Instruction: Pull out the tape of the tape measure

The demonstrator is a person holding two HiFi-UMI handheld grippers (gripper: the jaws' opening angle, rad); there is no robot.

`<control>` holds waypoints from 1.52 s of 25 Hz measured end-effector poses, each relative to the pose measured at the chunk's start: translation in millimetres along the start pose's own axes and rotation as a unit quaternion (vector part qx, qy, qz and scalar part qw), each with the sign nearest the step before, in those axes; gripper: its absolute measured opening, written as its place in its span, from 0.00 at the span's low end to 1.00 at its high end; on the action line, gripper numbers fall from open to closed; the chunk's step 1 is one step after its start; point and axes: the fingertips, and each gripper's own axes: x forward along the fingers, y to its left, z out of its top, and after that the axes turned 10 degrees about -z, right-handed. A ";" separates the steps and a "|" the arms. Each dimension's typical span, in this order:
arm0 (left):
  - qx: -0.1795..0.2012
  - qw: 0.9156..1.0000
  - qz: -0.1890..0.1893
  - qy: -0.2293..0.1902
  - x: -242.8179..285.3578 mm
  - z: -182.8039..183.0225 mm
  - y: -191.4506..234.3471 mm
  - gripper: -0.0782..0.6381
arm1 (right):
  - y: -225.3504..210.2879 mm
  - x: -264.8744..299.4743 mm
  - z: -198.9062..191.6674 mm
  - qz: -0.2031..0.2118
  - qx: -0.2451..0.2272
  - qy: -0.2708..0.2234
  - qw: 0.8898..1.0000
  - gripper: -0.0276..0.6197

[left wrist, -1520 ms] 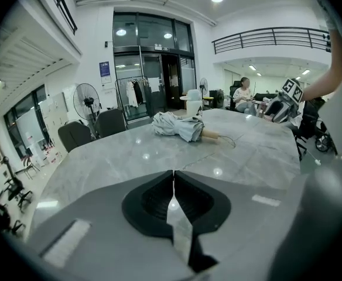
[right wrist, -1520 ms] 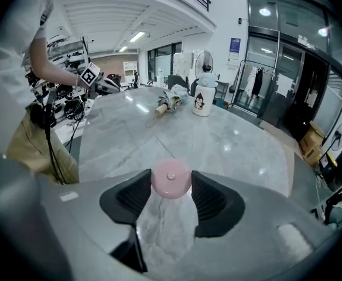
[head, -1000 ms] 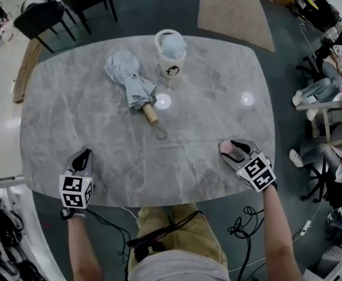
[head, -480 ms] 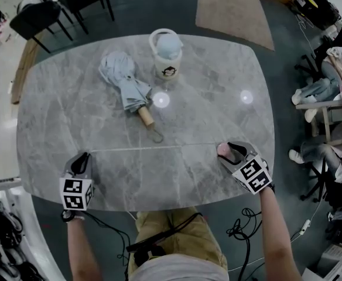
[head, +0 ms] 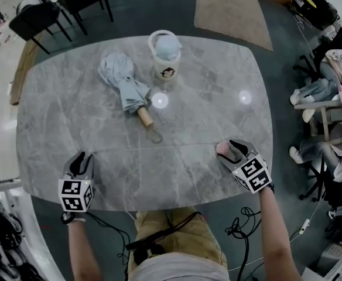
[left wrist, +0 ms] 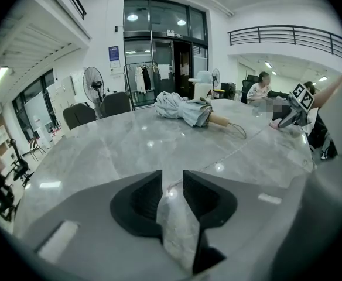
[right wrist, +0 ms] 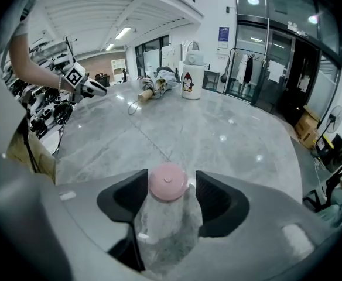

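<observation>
A round pink tape measure (right wrist: 168,182) lies on the grey marble table (head: 200,86) between the jaws of my right gripper (right wrist: 171,174). These jaws have just been opening, and a gap shows beside the case. Its thin tape (head: 159,147) runs leftward across the table to my left gripper (head: 82,157). In the left gripper view the tape (left wrist: 229,155) ends at the tips of the left gripper (left wrist: 172,175). Those jaws have just been opening and stand apart around the tape end without pinching it.
A folded pale-blue umbrella (head: 124,84) with a wooden handle lies at the table's far side, next to a white lidded cup (head: 165,54). Dark chairs (head: 39,16) stand beyond the far left corner. Seated people and clutter (head: 329,92) are at the right. The table's near edge runs just under both grippers.
The left gripper's jaws have opened off the tape end. The right gripper's jaws have spread a little wider around the pink case. Both hands have stayed about where they were.
</observation>
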 end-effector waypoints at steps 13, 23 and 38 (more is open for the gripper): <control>0.023 0.993 -0.004 -0.112 -38.5 73.8 -37.3 0.13 | -1.4 -36.8 41.4 -0.042 0.075 -0.078 0.993 0.20; 0.059 0.984 -0.044 -0.165 -65.6 133.3 -95.9 0.13 | 1.8 -92.5 102.0 -0.087 0.124 -0.179 0.972 0.05; 0.123 0.962 -0.121 -0.211 -108.3 182.9 -180.6 0.13 | 46.3 -162.8 169.1 -0.100 0.124 -0.265 0.951 0.05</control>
